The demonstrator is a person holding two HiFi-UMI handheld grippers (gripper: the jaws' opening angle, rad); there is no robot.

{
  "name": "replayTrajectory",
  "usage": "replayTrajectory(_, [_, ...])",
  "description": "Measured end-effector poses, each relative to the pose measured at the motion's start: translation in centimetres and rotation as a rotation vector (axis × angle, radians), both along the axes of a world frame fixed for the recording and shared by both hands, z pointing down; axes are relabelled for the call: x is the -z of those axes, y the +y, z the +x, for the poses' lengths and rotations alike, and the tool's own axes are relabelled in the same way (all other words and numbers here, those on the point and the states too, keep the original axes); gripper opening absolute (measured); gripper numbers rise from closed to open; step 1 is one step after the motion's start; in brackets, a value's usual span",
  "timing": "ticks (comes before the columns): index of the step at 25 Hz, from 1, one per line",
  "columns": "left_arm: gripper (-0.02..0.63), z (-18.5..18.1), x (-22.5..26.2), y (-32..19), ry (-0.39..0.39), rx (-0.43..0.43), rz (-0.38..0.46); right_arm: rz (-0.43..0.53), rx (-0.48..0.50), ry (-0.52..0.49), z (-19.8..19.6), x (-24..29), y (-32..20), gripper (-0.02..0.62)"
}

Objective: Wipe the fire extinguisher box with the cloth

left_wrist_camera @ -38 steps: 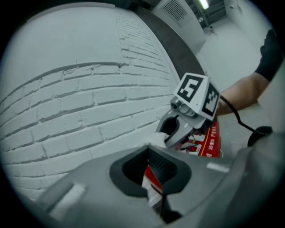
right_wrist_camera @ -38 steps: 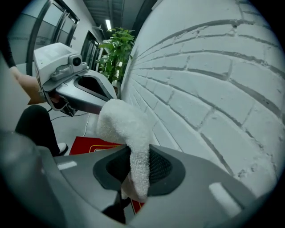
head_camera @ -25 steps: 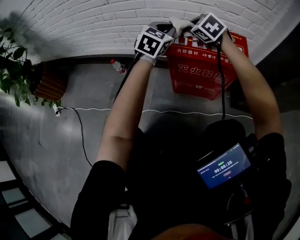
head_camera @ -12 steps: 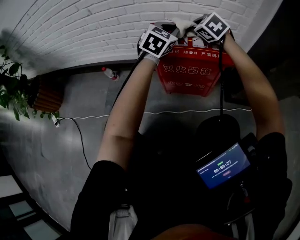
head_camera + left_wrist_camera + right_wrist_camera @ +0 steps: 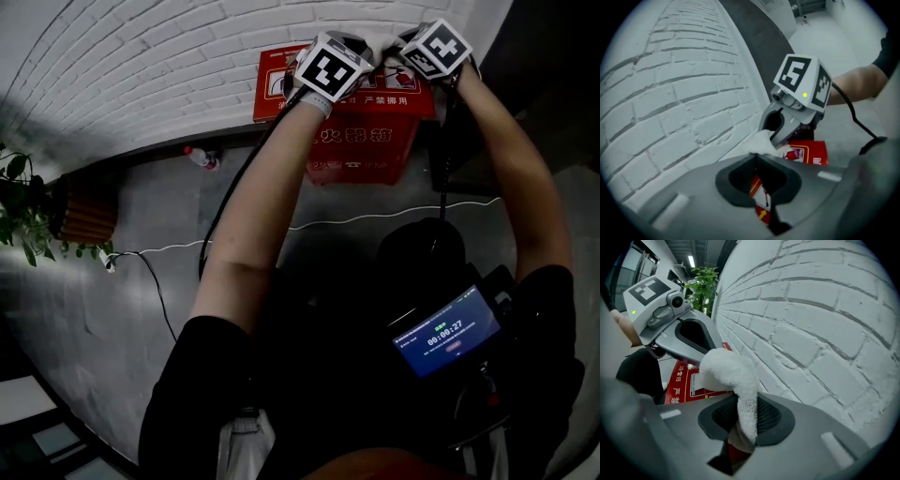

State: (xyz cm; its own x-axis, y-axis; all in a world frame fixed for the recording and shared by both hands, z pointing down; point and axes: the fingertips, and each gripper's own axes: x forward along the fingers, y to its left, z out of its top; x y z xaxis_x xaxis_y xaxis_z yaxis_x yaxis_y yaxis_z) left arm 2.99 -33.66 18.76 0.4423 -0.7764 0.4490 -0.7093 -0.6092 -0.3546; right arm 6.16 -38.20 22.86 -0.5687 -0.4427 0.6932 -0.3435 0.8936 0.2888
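At the top of the red metal fire extinguisher box (image 5: 361,141), beside the white brick wall (image 5: 141,66), our left gripper (image 5: 757,158) and right gripper (image 5: 740,401) each pinch the white terry cloth (image 5: 726,371). We judge wiping barely begun, with the box's front still to do.

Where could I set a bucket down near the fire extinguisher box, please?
Bare: the grey floor left of the fire extinguisher box, between the bottle and the white cable. Crowded: the box top, where left tongs and right tongs grip the cloth.
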Motion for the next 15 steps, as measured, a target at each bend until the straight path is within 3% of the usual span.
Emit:
replayTrajectory(7, [0.000,4.5,-2.6,0.6,-0.006,-0.059,-0.048,-0.003,-0.054,-0.027,3.8,-1.8,-0.8,0.082])
replayTrajectory(11, [0.000,3.4,-2.2,-0.2,-0.004,-0.039,-0.002,0.037,-0.054,-0.030,3.0,-0.9,-0.5,0.083])
replayTrajectory(15, [0.000,3.4,0.5,0.2,0.000,-0.009,0.044,0.055,-0.015,-0.119,2.8,2.3,0.8,0.083])
